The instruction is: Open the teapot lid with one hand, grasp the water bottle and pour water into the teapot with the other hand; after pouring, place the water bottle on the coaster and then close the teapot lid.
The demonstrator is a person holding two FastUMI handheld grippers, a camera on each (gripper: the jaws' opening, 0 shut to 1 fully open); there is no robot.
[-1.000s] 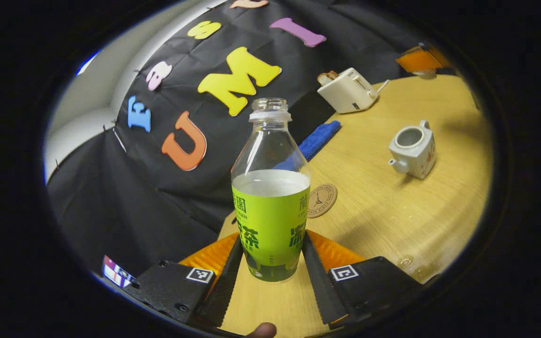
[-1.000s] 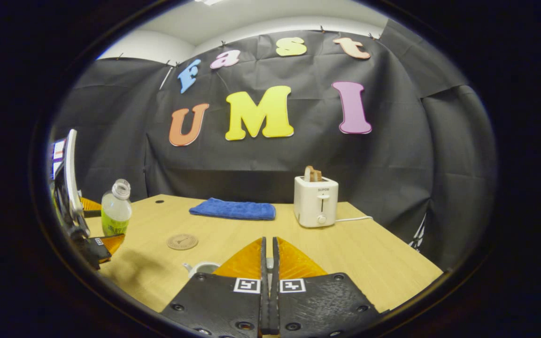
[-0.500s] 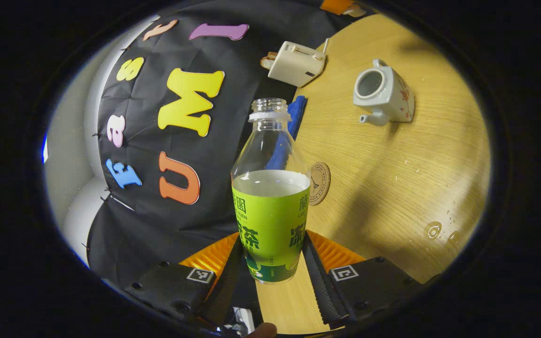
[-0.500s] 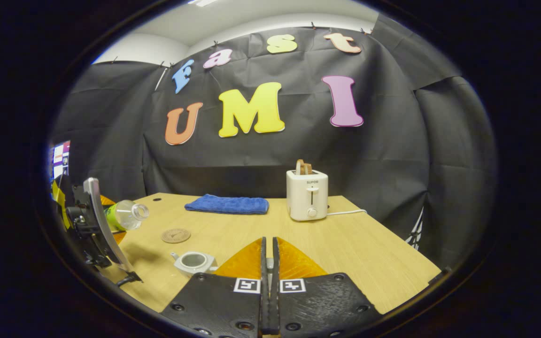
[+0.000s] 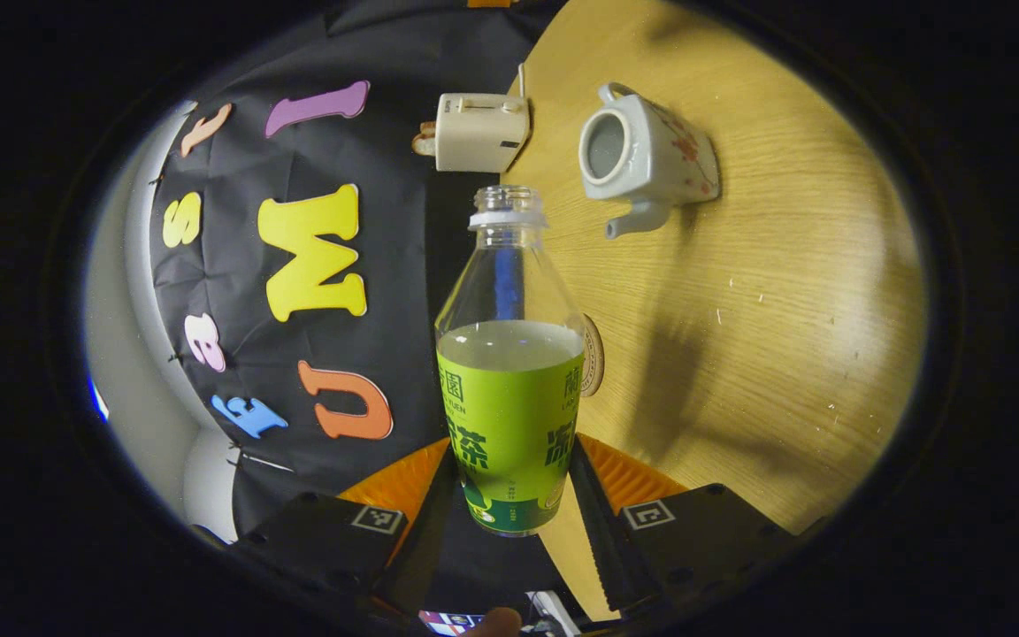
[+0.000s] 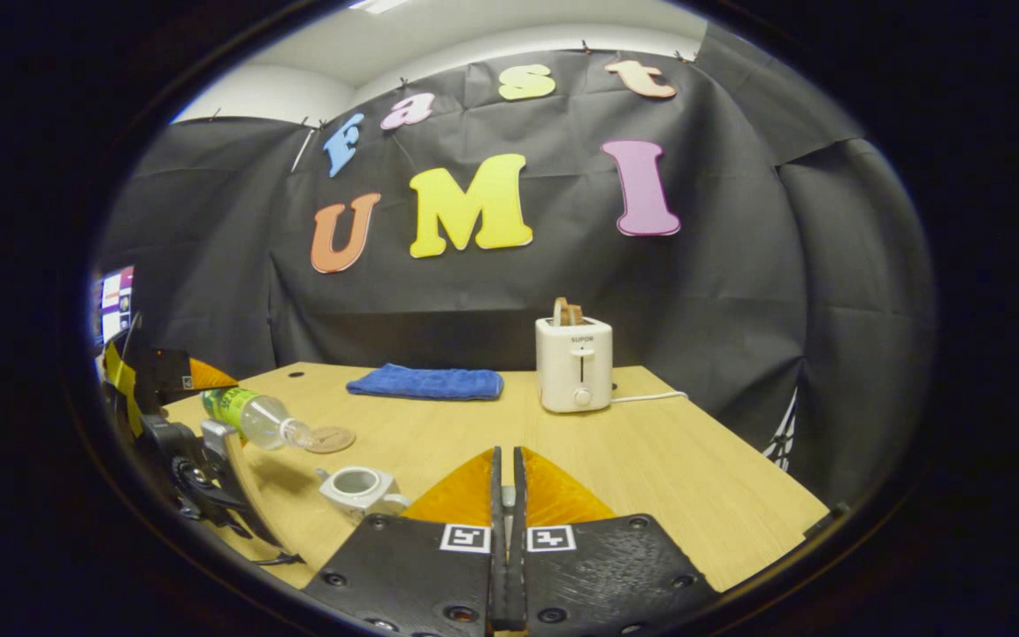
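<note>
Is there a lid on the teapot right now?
No, the teapot stands on the table with its round top opening bare, and you can see straight down inside it.

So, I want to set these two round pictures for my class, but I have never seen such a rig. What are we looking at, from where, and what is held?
A person holds a two-finger claw in each hand; a camera rides on each claw, looking along its fingers.

In the left gripper view, the left claw grips a green-labelled water bottle, uncapped and part full. The right gripper view shows that bottle tipped toward the open teapot; no water is leaving yet.

The right claw is shut; something small seems pinched between its fingers, likely the lid, though I cannot tell.

On the wooden table also lie a round coaster, a blue cloth and a white toaster.
</note>
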